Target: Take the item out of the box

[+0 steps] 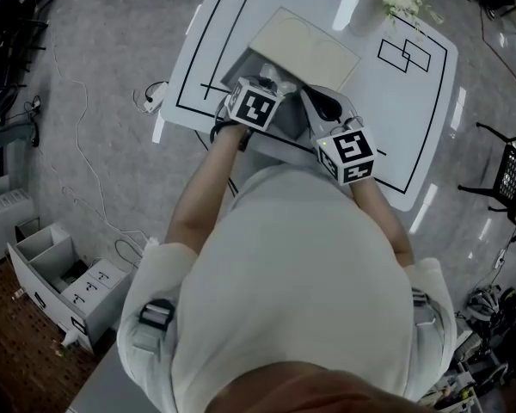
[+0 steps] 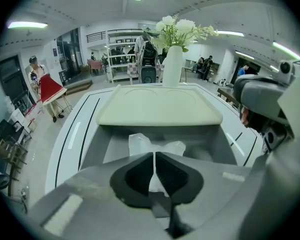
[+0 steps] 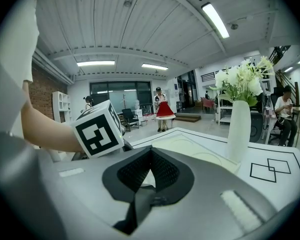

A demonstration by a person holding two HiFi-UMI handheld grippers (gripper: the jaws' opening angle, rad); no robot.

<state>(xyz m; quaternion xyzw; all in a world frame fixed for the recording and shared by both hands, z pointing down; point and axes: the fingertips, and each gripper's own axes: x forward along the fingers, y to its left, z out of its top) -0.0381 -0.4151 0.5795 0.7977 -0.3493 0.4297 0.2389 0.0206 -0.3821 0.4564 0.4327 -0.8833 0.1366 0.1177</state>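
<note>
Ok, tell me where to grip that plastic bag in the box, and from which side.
Grip the plastic bag by its bunched top edge, coming from above through the open box: the film stands up there, the lid is folded back, and the walls block the sides. The left tool is shut on that edge.

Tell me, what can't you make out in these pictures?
1. Bag contents: in the left gripper view the left gripper, shut on the plastic bag, covers the bag's lower part.
2. Box floor: in the head view the two grippers sit over most of the open box.
3. Right gripper: its view shows shut jaws, but its own body hides the box below.
</note>
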